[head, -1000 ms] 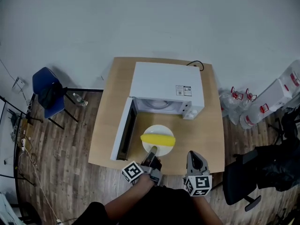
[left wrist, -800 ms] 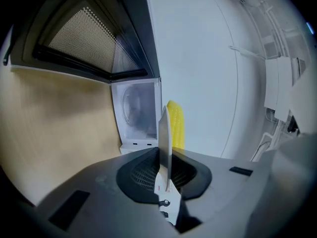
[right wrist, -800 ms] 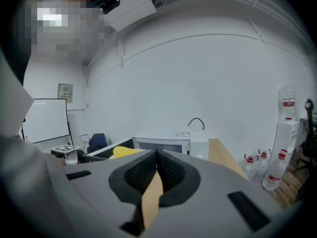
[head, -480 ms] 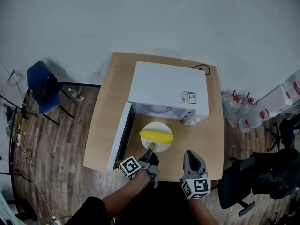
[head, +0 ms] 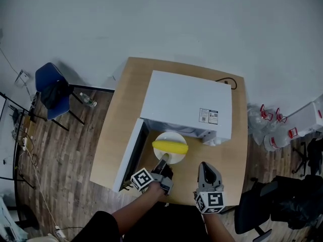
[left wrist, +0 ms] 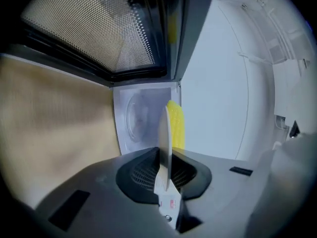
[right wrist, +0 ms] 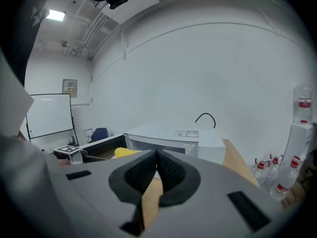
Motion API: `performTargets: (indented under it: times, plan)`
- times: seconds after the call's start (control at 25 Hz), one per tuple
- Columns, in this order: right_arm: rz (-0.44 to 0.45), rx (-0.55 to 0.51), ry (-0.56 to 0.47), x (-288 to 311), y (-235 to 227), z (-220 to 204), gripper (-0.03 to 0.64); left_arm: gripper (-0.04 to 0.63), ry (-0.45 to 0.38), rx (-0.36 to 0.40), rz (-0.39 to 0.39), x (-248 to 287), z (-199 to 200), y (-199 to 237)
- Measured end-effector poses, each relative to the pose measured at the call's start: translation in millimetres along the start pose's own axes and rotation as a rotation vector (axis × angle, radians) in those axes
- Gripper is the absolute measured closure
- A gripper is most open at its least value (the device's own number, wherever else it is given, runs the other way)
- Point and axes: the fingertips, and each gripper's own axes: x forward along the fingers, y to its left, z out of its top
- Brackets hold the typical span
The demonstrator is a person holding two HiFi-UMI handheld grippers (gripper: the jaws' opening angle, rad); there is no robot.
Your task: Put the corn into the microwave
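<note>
A yellow corn cob [head: 170,146] lies on a white plate [head: 171,134], which hangs just in front of the white microwave's [head: 186,102] open cavity. My left gripper [head: 164,159] is shut on the plate's near rim. In the left gripper view the plate [left wrist: 164,133] shows edge-on between the jaws, with the corn [left wrist: 176,125] on it and the cavity [left wrist: 141,118] straight ahead. The microwave door [head: 129,157] stands open to the left. To the right of the plate, my right gripper [head: 204,168] is shut with nothing in it.
The microwave sits on a wooden table [head: 120,112], with its black cord [head: 228,81] at the back right. A blue chair [head: 50,92] stands on the floor to the left. Water bottles [head: 275,132] and a black office chair [head: 282,198] are at the right.
Both grippers have moved forward toward the microwave. The plate with the corn has come closer to the open cavity and a little lower. The left gripper's hold is unchanged.
</note>
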Motion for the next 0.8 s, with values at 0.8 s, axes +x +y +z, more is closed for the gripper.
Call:
performTargets:
  times: [0.8]
  plan:
    - [0.141, -0.019, 0.063, 62, -16, -6, 0.557, 0.565, -0.124, 0.012, 0.008, 73, 40, 70]
